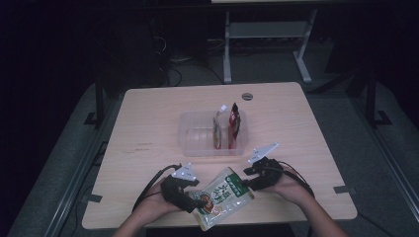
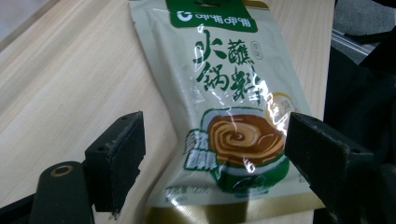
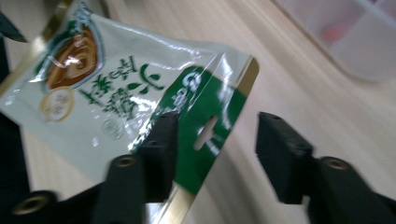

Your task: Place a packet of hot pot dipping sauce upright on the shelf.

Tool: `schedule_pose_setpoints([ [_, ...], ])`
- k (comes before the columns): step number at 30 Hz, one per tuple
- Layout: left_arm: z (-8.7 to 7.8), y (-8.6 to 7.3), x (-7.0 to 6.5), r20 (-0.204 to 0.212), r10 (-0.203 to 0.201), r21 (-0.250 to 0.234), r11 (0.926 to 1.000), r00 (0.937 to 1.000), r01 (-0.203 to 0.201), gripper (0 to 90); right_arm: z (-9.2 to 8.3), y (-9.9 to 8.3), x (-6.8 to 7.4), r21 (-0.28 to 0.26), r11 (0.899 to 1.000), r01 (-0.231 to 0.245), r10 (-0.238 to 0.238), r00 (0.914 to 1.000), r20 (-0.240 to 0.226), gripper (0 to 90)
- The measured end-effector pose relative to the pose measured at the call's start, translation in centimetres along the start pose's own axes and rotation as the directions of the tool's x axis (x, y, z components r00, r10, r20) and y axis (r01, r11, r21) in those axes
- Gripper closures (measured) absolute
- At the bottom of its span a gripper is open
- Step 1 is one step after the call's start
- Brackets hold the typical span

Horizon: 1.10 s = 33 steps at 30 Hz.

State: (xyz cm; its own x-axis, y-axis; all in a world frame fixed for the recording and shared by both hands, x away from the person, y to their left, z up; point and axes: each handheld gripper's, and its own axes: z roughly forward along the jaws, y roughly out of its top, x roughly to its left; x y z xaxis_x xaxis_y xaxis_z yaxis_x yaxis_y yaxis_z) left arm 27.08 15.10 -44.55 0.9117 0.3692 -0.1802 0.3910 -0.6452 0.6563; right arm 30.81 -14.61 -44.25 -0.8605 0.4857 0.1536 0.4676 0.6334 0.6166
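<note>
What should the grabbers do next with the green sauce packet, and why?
Probably close the right gripper on the green top edge of the sauce packet. Its jaws stand open around that edge, not pressing it, and the left gripper is open around the other end. Two packets already stand in the clear bin, so this one likely goes there next.

Left gripper [image 1: 197, 201], right gripper [image 1: 245, 178]: matte black bodies, blocky black jaws, brass-ringed screw holes behind them, grey three-cornered top plates, black cables trailing rearward.

Sauce pouch [image 2: 224, 112] cut off at top and bottom edges.
</note>
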Motion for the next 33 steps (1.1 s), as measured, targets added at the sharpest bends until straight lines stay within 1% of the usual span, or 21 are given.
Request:
schedule_pose_setpoints([
  [1,0.2,0.0,-0.1,-0.002,0.002,0.002,1.0,1.0,-0.002,19.6,-0.1,-0.3,0.1,-0.001,1.0,-0.003,0.003,1.0,0.0,40.9],
  [4,0.5,0.1,-0.3,-0.013,0.0,0.018,0.9998,0.9999,0.0,18.5,-0.5,-1.2,0.5,-0.001,1.0,-0.02,0.02,0.9981,0.059,34.4],
  [5,0.7,0.1,-0.4,-0.015,-0.003,0.017,0.9998,0.9999,0.003,18.5,-0.8,-1.5,0.5,-0.002,1.0,-0.024,0.024,0.9975,0.067,34.2],
  [7,0.8,0.2,-0.6,-0.022,0.0,0.021,0.9998,0.9998,0.001,18.4,-1.3,-1.9,0.6,-0.013,0.999,-0.045,0.046,0.9964,0.071,33.1],
  [8,0.9,0.2,-0.6,-0.026,0.009,0.024,0.9997,0.9996,-0.009,18.4,-1.6,-2.1,0.6,-0.024,0.998,-0.052,0.054,0.9963,0.068,33.0],
  [14,1.9,0.4,-0.7,-0.042,0.005,0.048,0.9988,0.9991,-0.003,20.2,-2.5,-3.6,0.7,-0.044,0.997,-0.068,0.071,0.9935,0.088,31.8],
  [15,2.1,0.4,-0.7,-0.042,0.015,0.058,0.9983,0.999,-0.012,20.9,-2.5,-3.7,0.7,-0.045,0.997,-0.067,0.071,0.9936,0.088,31.3],
  [16,2.2,0.5,-0.8,-0.046,0.021,0.062,0.9979,0.9987,-0.018,22.1,-2.6,-3.8,0.6,-0.046,0.997,-0.066,0.071,0.9927,0.098,30.3],
  [18,2.5,0.5,-1.0,-0.058,0.036,0.077,0.9965,0.9977,-0.031,23.1,-2.7,-3.7,0.4,-0.063,0.995,-0.071,0.078,0.9918,0.102,29.0],
  [19,2.6,0.5,-1.0,-0.072,0.062,0.085,0.9948,0.9955,-0.056,23.2,-2.7,-3.7,0.3,-0.072,0.995,-0.069,0.076,0.992,0.1,28.6],
  [21,2.6,0.5,-1.2,-0.082,0.069,0.085,0.9945,0.9942,-0.062,25.1,-2.8,-3.7,0.3,-0.073,0.994,-0.075,0.083,0.9909,0.106,27.6],
  [22,2.6,0.5,-1.2,-0.088,0.067,0.08,0.995,0.9939,-0.06,26.6,-2.8,-3.7,0.2,-0.073,0.995,-0.074,0.081,0.9906,0.11,27.4],
  [24,2.5,0.4,-1.2,-0.1,0.075,0.073,0.995,0.9921,-0.068,33.4,-2.7,-3.8,0.2,-0.078,0.994,-0.074,0.083,0.99,0.114,27.0],
  [25,2.5,0.4,-1.2,-0.106,0.08,0.073,0.9947,0.9912,-0.072,35.2,-2.7,-3.8,0.2,-0.08,0.994,-0.077,0.086,0.9897,0.115,27.0],
  [26,2.6,0.4,-1.3,-0.113,0.079,0.059,0.9956,0.9904,-0.073,37.4,-2.7,-3.8,0.1,-0.079,0.994,-0.078,0.087,0.9893,0.117,27.0],
  [27,2.6,0.4,-1.3,-0.109,0.08,0.063,0.9953,0.9907,-0.074,39.3,-2.7,-3.8,0.1,-0.08,0.994,-0.077,0.086,0.9892,0.119,27.0],
  [28,2.6,0.4,-1.4,-0.116,0.09,0.069,0.9942,0.9892,-0.083,44.1,-2.8,-3.8,0.1,-0.079,0.994,-0.075,0.084,0.9893,0.119,27.0],
  [29,2.5,0.5,-1.4,-0.125,0.086,0.069,0.9946,0.9884,-0.078,45.9,-2.8,-3.9,0.1,-0.078,0.994,-0.073,0.082,0.9892,0.121,27.0],
  [30,2.5,0.5,-1.4,-0.129,0.085,0.068,0.9947,0.988,-0.077,49.9,-2.8,-3.9,0.1,-0.078,0.994,-0.072,0.081,0.9892,0.122,27.0],
  [32,2.4,0.5,-1.2,-0.128,0.08,0.07,0.995,0.9886,-0.071,54.2,-2.9,-3.8,0.1,-0.079,0.994,-0.069,0.079,0.9895,0.121,27.0],
  [33,2.5,0.5,-1.2,-0.127,0.062,0.052,0.9971,0.99,-0.056,56.4,-2.9,-3.8,0.0,-0.079,0.994,-0.07,0.079,0.9894,0.122,27.0],
])
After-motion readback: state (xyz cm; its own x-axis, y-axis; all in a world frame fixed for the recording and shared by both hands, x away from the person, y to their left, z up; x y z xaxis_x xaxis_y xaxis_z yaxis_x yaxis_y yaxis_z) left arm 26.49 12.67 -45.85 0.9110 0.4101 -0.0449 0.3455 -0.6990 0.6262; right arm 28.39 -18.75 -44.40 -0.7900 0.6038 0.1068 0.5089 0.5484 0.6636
